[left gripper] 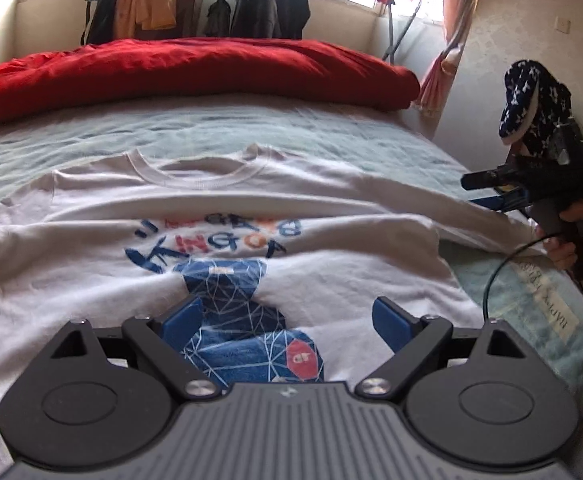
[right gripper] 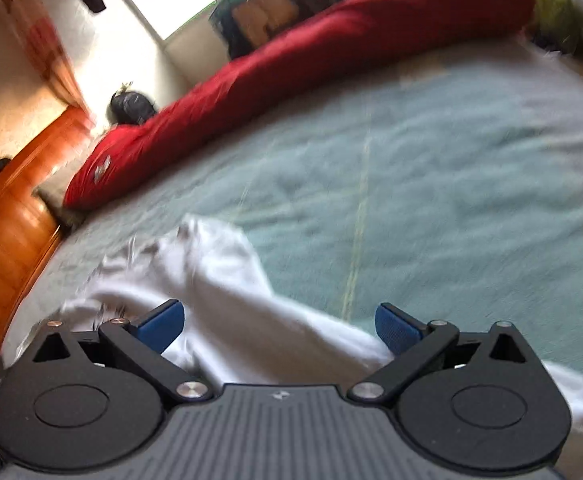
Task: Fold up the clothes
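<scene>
Left gripper (left gripper: pixel 287 318), black with blue pads, stands released at the bottom centre of its own view, jaws wide apart and hovering over the lower chest of a white crew-neck cotton T-shirt (left gripper: pixel 91 280). That shirt lies flat, print side up, on a bed with a pale blue-green sheet (left gripper: pixel 251 124); its long axis runs from the bottom of the frame up to the ribbed collar at upper centre, so the neck points away from the camera, toward a rolled red duvet (left gripper: pixel 195 68) lying across the far side of the bed. A blue geometric figure and blue-and-orange lettering mark the chest. One white sleeve (right gripper: pixel 227 280) stretches toward the right edge of the left view, where the right gripper (right gripper: pixel 279 328) is seen held in a hand (left gripper: pixel 563 248). In the blurred right view that gripper is likewise released, its blue pads well apart with the sleeve passing between them, the cuff pointing toward upper left.
</scene>
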`<state>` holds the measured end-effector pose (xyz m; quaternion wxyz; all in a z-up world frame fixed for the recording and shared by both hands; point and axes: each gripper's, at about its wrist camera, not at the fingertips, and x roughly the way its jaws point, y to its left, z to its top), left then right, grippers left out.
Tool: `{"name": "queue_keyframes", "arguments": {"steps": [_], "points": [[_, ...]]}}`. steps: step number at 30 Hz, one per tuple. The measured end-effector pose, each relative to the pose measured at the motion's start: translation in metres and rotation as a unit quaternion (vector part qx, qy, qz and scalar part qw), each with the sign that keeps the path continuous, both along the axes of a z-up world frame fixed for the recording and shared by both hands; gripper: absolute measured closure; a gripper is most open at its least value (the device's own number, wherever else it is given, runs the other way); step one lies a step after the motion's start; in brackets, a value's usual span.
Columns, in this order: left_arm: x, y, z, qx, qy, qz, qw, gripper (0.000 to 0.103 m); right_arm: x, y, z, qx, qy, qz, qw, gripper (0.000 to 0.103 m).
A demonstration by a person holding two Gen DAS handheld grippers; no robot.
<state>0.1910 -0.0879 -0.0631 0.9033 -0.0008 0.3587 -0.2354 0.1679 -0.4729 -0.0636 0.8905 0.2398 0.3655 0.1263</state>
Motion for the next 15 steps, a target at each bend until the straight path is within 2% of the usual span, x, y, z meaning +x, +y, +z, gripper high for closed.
{"name": "queue_keyframes", "arguments": {"steps": [6,10,13,15], "points": [[0.006,-0.007,-0.008,0.001,0.011,-0.001,0.9999,0.012,-0.026,0.035,-0.008,-0.026,0.007,0.059,0.998,0.0],[0.008,-0.009,-0.013,0.002,0.016,-0.005,0.9999,0.012,-0.037,0.06,-0.003,-0.073,0.007,0.083,0.994,0.0],[0.009,-0.011,-0.015,0.007,0.018,-0.005,0.9998,0.012,-0.039,0.069,0.009,-0.114,-0.01,0.106,0.988,0.0],[0.009,-0.01,-0.016,0.007,0.019,-0.004,0.9998,0.012,-0.033,0.059,0.02,-0.11,-0.038,0.1,0.988,0.001]]}}
